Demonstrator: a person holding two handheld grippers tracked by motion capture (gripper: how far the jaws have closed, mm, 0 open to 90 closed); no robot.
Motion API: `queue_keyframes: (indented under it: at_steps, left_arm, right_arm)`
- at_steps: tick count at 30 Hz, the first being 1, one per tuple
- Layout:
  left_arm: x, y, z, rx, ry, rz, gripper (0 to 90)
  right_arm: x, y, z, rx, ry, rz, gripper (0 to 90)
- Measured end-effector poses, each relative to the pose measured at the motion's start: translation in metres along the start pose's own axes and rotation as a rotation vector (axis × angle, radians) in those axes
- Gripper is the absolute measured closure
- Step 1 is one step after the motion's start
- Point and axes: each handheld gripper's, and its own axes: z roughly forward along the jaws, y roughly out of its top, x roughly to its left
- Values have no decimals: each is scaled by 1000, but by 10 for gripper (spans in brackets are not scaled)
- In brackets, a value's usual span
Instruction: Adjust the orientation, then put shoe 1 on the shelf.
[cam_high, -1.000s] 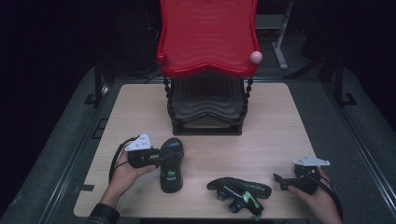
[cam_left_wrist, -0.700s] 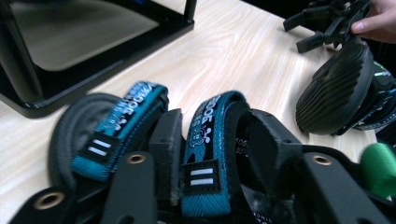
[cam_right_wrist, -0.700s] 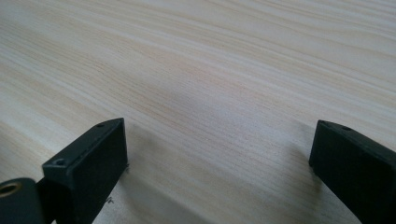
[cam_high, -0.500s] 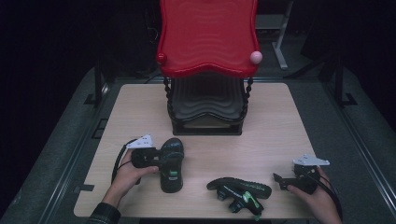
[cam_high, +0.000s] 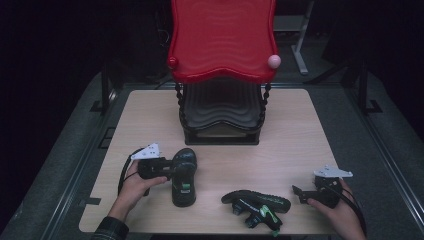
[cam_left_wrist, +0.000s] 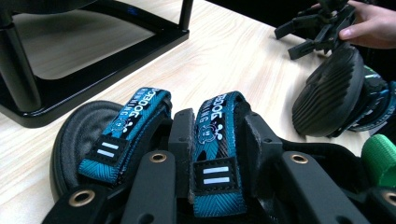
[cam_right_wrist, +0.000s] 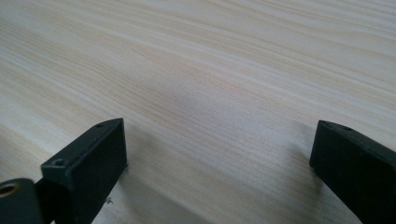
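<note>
Two sandals are lying on the table (cam_high: 300, 130), both toward its front edge. At front left, the left gripper (cam_left_wrist: 212, 140) is clamping one blue strap (cam_left_wrist: 215, 135) of the upright sandal (cam_high: 183, 176), its fingers having just been closing, pinching the webbing between them. Near front centre, the second sandal (cam_high: 256, 204) is lying on its side. At front right, the right gripper (cam_right_wrist: 217, 168) is resting low, fingers spread wide with nothing between them. One two-tier rack (cam_high: 220, 75), red shelf above, is standing at the back edge.
</note>
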Motion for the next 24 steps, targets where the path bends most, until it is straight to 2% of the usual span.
queue_keyframes:
  at_steps: [4,10,13,19,24]
  left_arm:
    - [-3,5,-2,-30,-16,6,678]
    - [-7,13,-7,-64,-17,16,679]
    - [-8,17,-10,-69,-21,6,680]
    - [-11,23,-12,-84,-33,7,681]
    - [-17,35,-14,-81,-37,16,681]
  right_arm:
    - [0,0,0,0,1,-1,32]
    - [0,0,0,0,2,-2,32]
    - [0,0,0,0,2,-1,32]
    - [0,0,0,-1,1,-2,32]
    - [0,0,0,-1,2,-2,32]
